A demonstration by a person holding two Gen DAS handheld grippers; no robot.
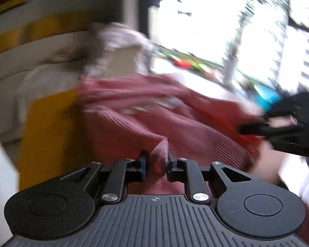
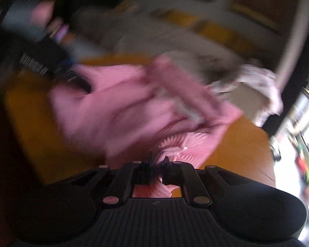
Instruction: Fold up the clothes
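A: Left claw (image 1: 157, 160)?
B: Pressed on a bunched fold of the pink ribbed garment (image 1: 154, 111); presumably gripped to spread it for folding.
A: Right claw (image 2: 157, 162)?
B: Pinched on another edge of the same garment, fabric gathered between the pads.
A: Garment's place?
B: Draped over the yellow-orange bench (image 2: 237, 144), partly lifted.
A: Room to move?
B: Bare bench left and right; pale clothes (image 2: 257, 82) heaped beyond, near the far edge. Blurred throughout.
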